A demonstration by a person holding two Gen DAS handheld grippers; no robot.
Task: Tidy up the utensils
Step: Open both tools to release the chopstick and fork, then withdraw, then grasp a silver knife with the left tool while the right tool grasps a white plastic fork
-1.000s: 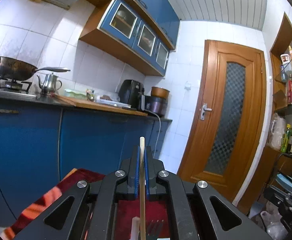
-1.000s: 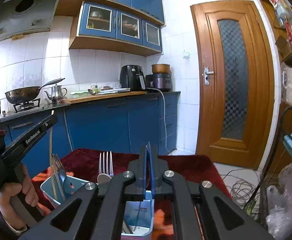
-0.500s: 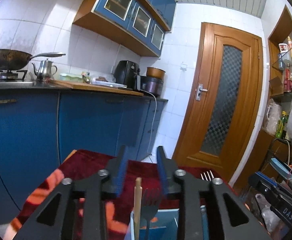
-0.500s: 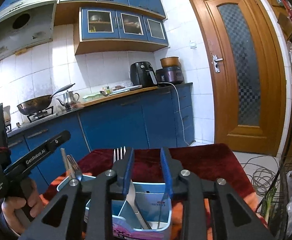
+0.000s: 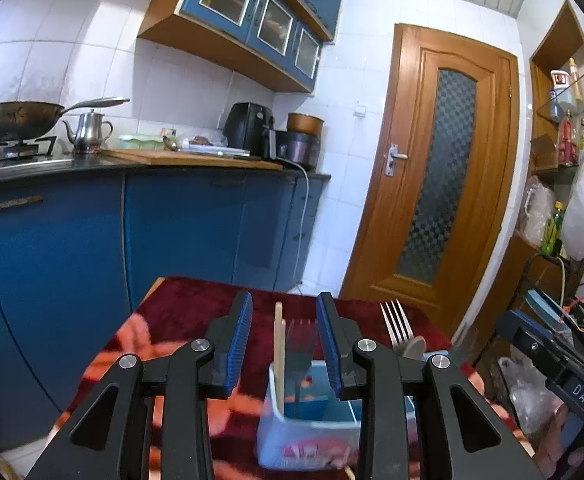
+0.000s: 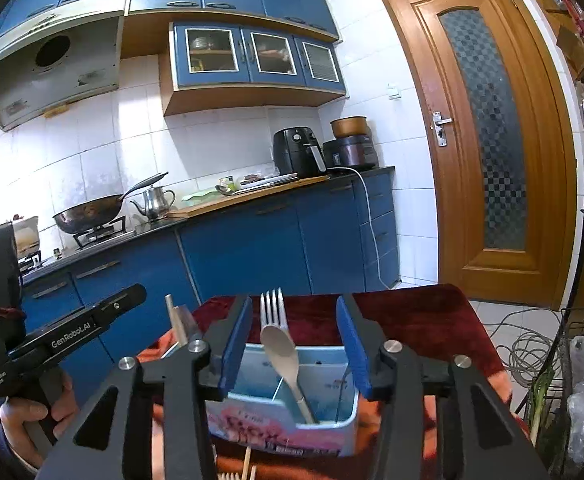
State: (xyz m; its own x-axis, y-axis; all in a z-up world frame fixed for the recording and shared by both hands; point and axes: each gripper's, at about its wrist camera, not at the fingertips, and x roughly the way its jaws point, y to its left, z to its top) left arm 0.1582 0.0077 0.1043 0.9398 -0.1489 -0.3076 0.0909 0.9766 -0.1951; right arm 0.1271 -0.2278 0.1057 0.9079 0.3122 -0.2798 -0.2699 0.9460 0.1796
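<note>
A: On the red cloth (image 6: 411, 312), a blue box (image 6: 331, 420) with dividers, upright, just below both grippers.

B: And the left gripper (image 5: 284, 344)?

A: Spread wide, holding nothing. Between its blue pads (image 5: 239, 344), seen behind them, two wooden chopsticks (image 5: 279, 356) and a dark fork (image 5: 300, 344), both standing in the left compartment of the box. Not touching the pads, as far as visible.

B: Right gripper (image 6: 295, 344)?

A: Also wide apart, empty. Framed between its pads (image 6: 351, 348), a wooden spoon (image 6: 282, 350), leaning, bowl up, handle down in the box near a divider. Behind the spoon, a silver fork (image 6: 272, 308), tines up.

B: Same fork and spoon in the left view?

A: Yes, at the right of the left gripper, tines above the spoon bowl, in another compartment than the chopsticks.

B: More chopsticks somewhere?

A: Some wooden tips (image 6: 236, 472) at the bottom edge of the right view, in front of the box. How many, cannot tell.

B: Around?

A: Blue cabinets (image 5: 196, 224), a wok (image 5: 16, 120) and a kettle (image 5: 90, 132) on the counter, a wooden door (image 5: 439, 200) at the right.
</note>
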